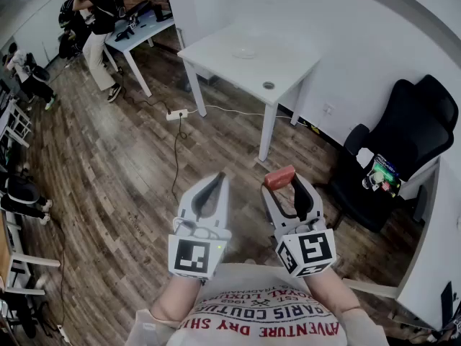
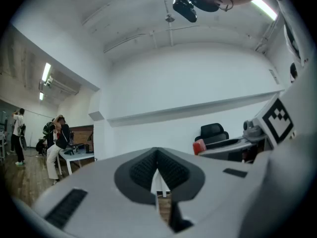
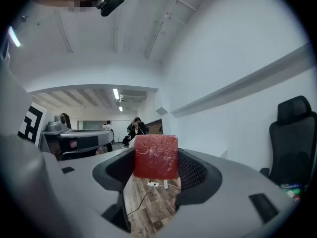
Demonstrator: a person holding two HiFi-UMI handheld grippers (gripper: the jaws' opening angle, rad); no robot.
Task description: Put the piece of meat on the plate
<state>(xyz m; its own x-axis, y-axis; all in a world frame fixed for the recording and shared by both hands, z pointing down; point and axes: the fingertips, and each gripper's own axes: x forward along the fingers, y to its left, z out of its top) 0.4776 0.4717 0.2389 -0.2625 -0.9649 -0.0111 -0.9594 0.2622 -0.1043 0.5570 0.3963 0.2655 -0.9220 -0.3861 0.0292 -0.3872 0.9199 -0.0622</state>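
A red block of meat (image 1: 279,176) sits clamped between the tips of my right gripper (image 1: 282,182), which is shut on it and held level in front of the person's chest. In the right gripper view the meat (image 3: 155,156) fills the gap between the black pads (image 3: 194,171). My left gripper (image 1: 220,176) is held beside it, shut with nothing in it; its pads (image 2: 171,170) meet at the tip. A pale plate (image 1: 245,52) lies on the white table (image 1: 288,60) ahead, well beyond both grippers. The left gripper view also catches the meat (image 2: 199,147).
A black office chair (image 1: 407,139) stands at the right by the wall. A power strip (image 1: 176,114) and its cable lie on the wooden floor in front of the table. A small round object (image 1: 268,85) is near the table's front edge. People stand by another table (image 1: 133,34) at far left.
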